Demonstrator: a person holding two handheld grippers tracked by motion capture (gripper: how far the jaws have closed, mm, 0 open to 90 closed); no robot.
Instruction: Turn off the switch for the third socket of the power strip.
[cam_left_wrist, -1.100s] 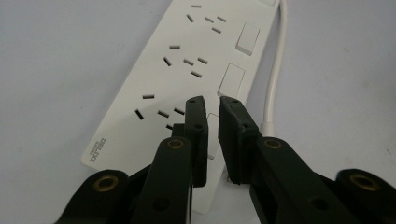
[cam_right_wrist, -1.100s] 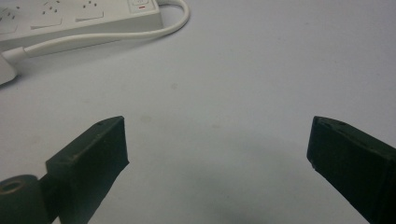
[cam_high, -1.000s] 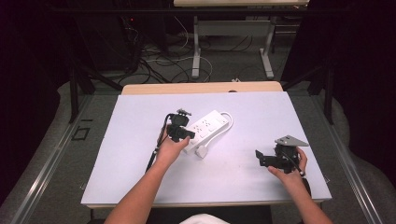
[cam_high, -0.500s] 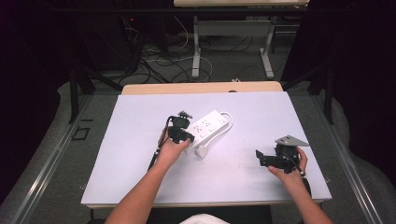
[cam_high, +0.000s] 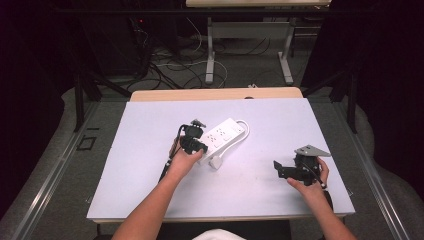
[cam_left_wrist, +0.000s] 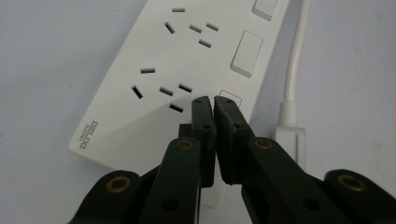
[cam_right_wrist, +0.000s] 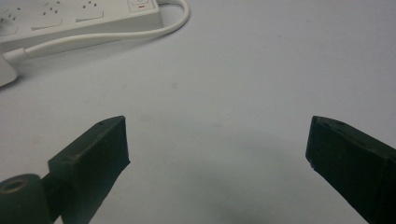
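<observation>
A white power strip (cam_high: 223, 134) lies at an angle in the middle of the table, its cord (cam_right_wrist: 140, 30) looping back to a white plug (cam_high: 216, 162) beside its near end. My left gripper (cam_high: 198, 146) is held over the strip's near end. In the left gripper view its jaws are shut together with nothing between them, and the left gripper (cam_left_wrist: 214, 100) has its tips right at a rocker switch (cam_left_wrist: 232, 99) of the power strip (cam_left_wrist: 177, 60). My right gripper (cam_high: 278, 171) rests apart at the right. The right gripper (cam_right_wrist: 217, 140) is open and empty over bare table.
A pale sheet (cam_high: 150, 190) covers the table, and a wooden edge (cam_high: 215, 94) shows at the back. Beyond the table are desk legs (cam_high: 210, 55) and loose cables (cam_high: 170, 65) on the floor. A metal rail (cam_high: 55, 175) runs along the left side.
</observation>
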